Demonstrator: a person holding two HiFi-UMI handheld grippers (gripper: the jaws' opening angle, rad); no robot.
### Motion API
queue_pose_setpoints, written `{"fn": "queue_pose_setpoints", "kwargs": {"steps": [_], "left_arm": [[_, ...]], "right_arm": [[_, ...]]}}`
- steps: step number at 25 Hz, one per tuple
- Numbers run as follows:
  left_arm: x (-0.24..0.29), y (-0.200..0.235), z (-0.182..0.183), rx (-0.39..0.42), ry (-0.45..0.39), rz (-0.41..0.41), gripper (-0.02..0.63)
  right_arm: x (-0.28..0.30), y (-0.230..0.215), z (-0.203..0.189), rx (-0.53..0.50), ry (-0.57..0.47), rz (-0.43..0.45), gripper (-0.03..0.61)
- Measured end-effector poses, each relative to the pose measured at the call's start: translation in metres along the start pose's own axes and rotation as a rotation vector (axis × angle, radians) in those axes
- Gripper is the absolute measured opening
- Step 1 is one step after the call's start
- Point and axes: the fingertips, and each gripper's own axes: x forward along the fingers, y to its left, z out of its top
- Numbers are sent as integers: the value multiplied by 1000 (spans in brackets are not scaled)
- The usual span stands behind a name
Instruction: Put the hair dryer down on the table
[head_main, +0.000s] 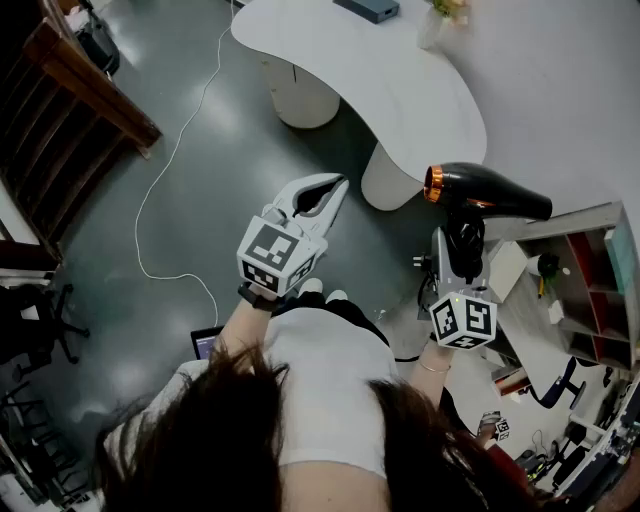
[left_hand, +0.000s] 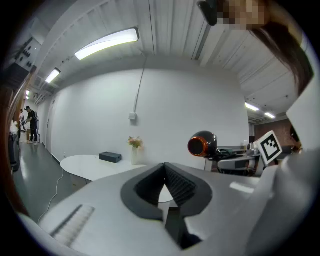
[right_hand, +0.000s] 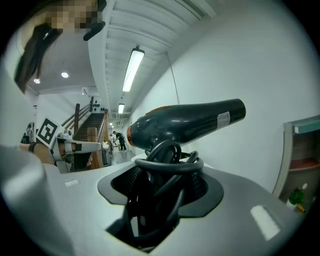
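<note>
A black hair dryer (head_main: 490, 192) with an orange ring at its back end is held up in the air, its barrel level, to the right of the white curved table (head_main: 400, 80). My right gripper (head_main: 462, 240) is shut on its handle, and the black cord is coiled round the handle between the jaws. In the right gripper view the hair dryer (right_hand: 190, 122) fills the middle just above the right gripper (right_hand: 162, 170). My left gripper (head_main: 335, 185) hangs over the floor left of the dryer, shut with nothing in it. From the left gripper (left_hand: 164, 167) the dryer (left_hand: 202, 144) shows at right.
On the table stand a dark box (head_main: 368, 9) and a vase of flowers (head_main: 440, 20). A white cable (head_main: 175, 150) trails over the grey floor. A wooden staircase (head_main: 70, 90) is at left, a shelf unit (head_main: 590, 290) at right, an office chair (head_main: 40, 320) lower left.
</note>
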Motion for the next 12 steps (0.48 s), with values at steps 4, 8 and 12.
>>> {"fn": "queue_pose_setpoints", "kwargs": {"steps": [4,8,12], "left_arm": [[-3,1,1,-2,-9,16,58],[-9,1,0,0,-6,48,58],[-13,0,-3,5,-4,71,58]], "right_arm": [[-4,3,1,13,-9,20,230],[-7,5,3,23,-16,51,230],[-9,6,2,24,-20,71,230]]}}
